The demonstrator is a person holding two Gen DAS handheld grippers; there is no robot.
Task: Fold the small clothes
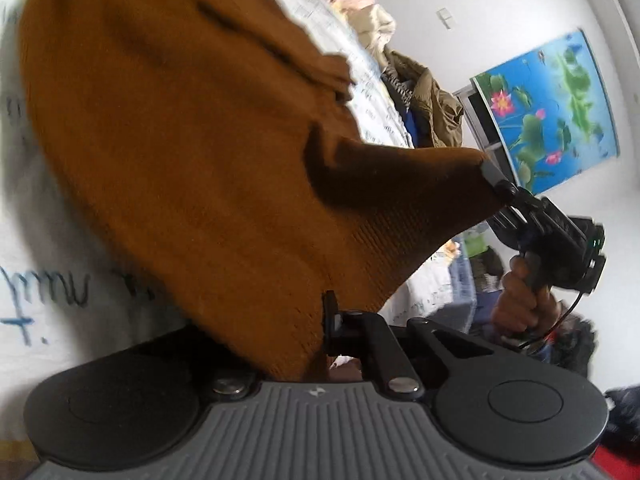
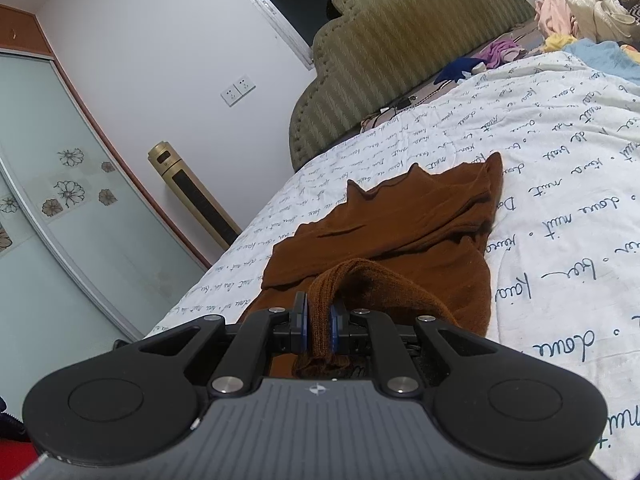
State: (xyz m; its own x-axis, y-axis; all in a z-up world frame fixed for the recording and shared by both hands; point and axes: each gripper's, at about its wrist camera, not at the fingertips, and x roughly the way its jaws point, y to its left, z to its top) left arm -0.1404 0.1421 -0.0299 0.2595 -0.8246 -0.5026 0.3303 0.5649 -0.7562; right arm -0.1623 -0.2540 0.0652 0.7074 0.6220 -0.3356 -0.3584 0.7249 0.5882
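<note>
A brown knitted garment (image 2: 400,232) lies on the bed with its near ribbed hem lifted. My right gripper (image 2: 319,322) is shut on that hem, and the ribbed fabric is squeezed between the blue pads. In the left wrist view the same brown garment (image 1: 180,140) fills most of the picture, stretched between both grippers. My left gripper (image 1: 320,328) is shut on its lower edge; one finger is hidden under the cloth. The right gripper (image 1: 498,182), held by a hand (image 1: 520,296), pinches the far corner.
The bed has a white sheet with blue script (image 2: 560,160) and an olive padded headboard (image 2: 400,52). Loose clothes (image 2: 580,4) are heaped at the head end. A gold tower unit (image 2: 188,196) and a sliding wardrobe (image 2: 60,200) stand left. A lotus picture (image 1: 552,112) hangs on the wall.
</note>
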